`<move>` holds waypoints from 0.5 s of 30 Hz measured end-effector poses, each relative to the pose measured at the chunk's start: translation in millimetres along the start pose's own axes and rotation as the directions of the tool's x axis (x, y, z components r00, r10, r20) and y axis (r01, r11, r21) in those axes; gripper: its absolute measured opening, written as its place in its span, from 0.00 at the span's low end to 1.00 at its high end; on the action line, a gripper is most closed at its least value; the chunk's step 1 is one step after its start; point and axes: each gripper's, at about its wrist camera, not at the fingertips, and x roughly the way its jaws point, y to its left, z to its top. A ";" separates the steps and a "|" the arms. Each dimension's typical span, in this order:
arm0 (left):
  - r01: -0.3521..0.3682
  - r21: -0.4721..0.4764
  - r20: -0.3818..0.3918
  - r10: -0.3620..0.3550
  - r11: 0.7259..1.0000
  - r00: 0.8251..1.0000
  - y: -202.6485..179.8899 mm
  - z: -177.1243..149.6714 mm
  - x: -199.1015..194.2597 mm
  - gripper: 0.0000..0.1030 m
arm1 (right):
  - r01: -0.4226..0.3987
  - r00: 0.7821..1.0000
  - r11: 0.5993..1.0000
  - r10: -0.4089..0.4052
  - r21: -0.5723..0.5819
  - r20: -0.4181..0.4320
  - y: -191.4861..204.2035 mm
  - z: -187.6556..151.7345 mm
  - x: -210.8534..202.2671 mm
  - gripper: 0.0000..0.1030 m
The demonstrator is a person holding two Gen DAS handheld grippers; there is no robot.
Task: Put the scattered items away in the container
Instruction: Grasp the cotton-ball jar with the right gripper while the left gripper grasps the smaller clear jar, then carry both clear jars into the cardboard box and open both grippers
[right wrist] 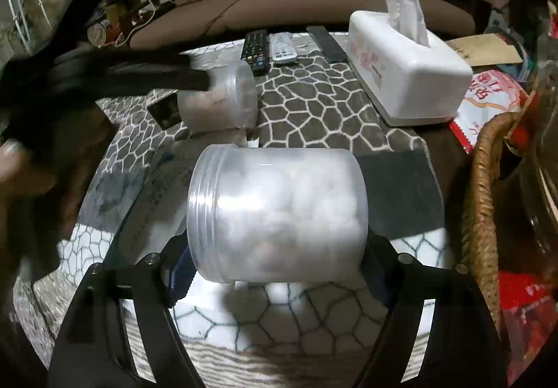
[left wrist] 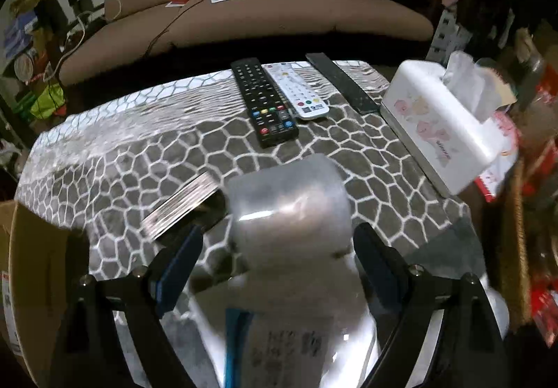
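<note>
A large clear jar (right wrist: 275,217) full of white cotton balls lies sideways, lid to the left, between the pads of my right gripper (right wrist: 275,248). The pads sit against its two ends, so the gripper is shut on it. A smaller frosted jar (left wrist: 289,210) lies on its side on the patterned table (left wrist: 115,151). My left gripper (left wrist: 277,234) straddles it with the jaws wide, and a gap shows at the left pad. In the right wrist view the smaller jar (right wrist: 216,98) sits under a blurred left finger (right wrist: 167,77). A wicker basket (right wrist: 484,196) stands at the right.
A black remote (left wrist: 265,98), a white remote (left wrist: 296,91) and a dark slab (left wrist: 341,81) lie at the far edge. A white tissue box (left wrist: 443,123) stands on the right. A stack of cards (left wrist: 181,206) lies beside the small jar. A cardboard box (left wrist: 35,266) is at the left.
</note>
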 end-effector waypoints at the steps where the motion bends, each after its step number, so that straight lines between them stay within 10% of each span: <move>1: -0.018 0.007 0.001 0.018 1.000 1.000 -4.5 1.5 3.0 0.86 | -0.012 1.000 1.000 0.012 0.001 -0.003 -0.7 -1.7 -0.5 0.75; 15: -0.028 -0.037 -0.078 0.026 0.999 0.997 -6.9 -0.6 35.9 0.79 | -0.045 0.999 0.999 0.045 0.022 -0.023 -10.1 -15.5 10.6 0.75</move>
